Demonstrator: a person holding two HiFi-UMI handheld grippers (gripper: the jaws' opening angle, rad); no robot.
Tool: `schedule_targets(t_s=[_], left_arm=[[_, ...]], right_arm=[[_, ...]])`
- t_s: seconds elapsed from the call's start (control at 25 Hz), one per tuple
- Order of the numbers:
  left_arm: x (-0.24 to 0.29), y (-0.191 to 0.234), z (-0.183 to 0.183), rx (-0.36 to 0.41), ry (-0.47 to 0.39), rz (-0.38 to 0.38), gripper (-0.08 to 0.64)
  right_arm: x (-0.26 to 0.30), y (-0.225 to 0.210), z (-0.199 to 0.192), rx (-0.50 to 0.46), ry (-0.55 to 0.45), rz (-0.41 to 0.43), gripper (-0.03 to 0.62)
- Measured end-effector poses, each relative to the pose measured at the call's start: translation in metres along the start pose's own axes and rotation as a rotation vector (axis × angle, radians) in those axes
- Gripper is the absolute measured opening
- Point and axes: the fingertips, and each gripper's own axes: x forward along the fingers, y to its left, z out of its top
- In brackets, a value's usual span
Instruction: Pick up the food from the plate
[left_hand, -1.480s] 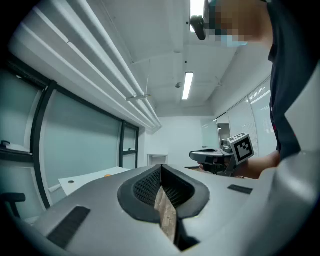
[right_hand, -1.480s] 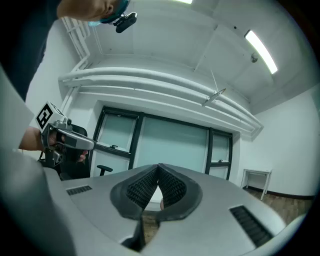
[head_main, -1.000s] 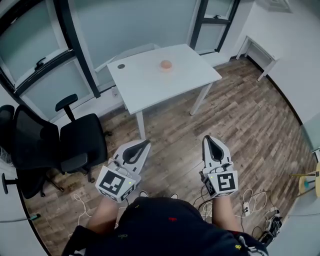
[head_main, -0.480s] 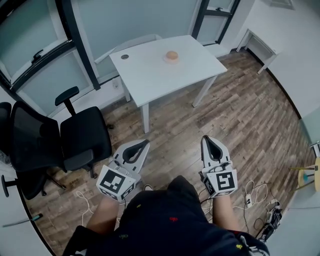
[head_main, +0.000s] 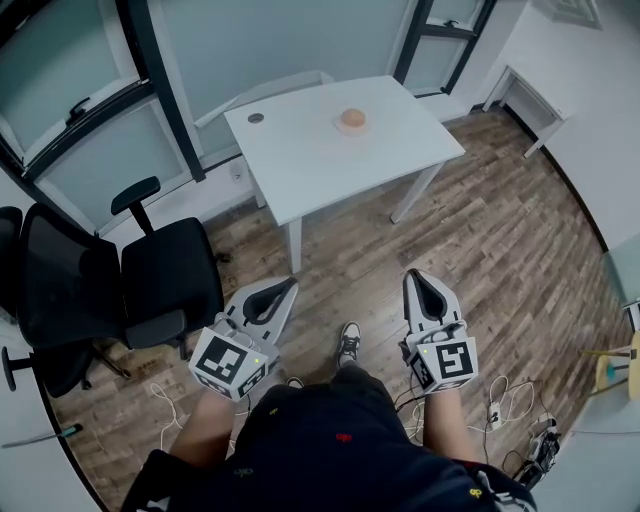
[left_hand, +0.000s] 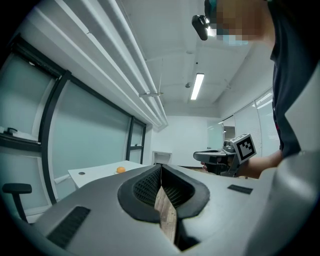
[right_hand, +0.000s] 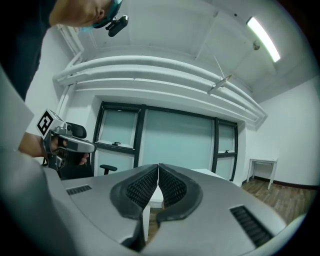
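Note:
An orange piece of food (head_main: 351, 117) sits on a small plate on the white table (head_main: 310, 160), far ahead of me across the wooden floor. Both grippers are held low in front of my body and point toward the table. The left gripper (head_main: 287, 288) is shut with nothing in it, and so is the right gripper (head_main: 418, 279). In the left gripper view the jaws (left_hand: 161, 168) meet at the tips, and the food (left_hand: 120, 169) shows small on the distant table. The right gripper view shows closed jaws (right_hand: 158, 168) with the table edge (right_hand: 212, 173) behind them.
A black office chair (head_main: 120, 285) stands to the left of my path. Cables and a power strip (head_main: 505, 405) lie on the floor at the right. A small dark disc (head_main: 256, 118) rests on the table's left part. A second white table (head_main: 520, 95) stands far right.
The table and food have drifted lower and rightward in the head view as I step toward them. A shoe has come into sight between the grippers. Both grippers stay shut.

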Motion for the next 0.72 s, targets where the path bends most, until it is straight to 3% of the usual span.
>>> schedule_targets(t_s=[0.4, 0.72], left_arm=[[0.129, 0.036, 0.026, 0.047, 0.006, 0.058, 0.023], [0.243, 0.050, 0.052, 0.072, 0.014, 0.109, 0.023]], right_arm=[[0.080, -0.119, -0.009, 0.046, -0.042, 0.019, 0.025], [0.141, -0.223, -0.014, 0.021, -0.022, 0.062, 0.025]])
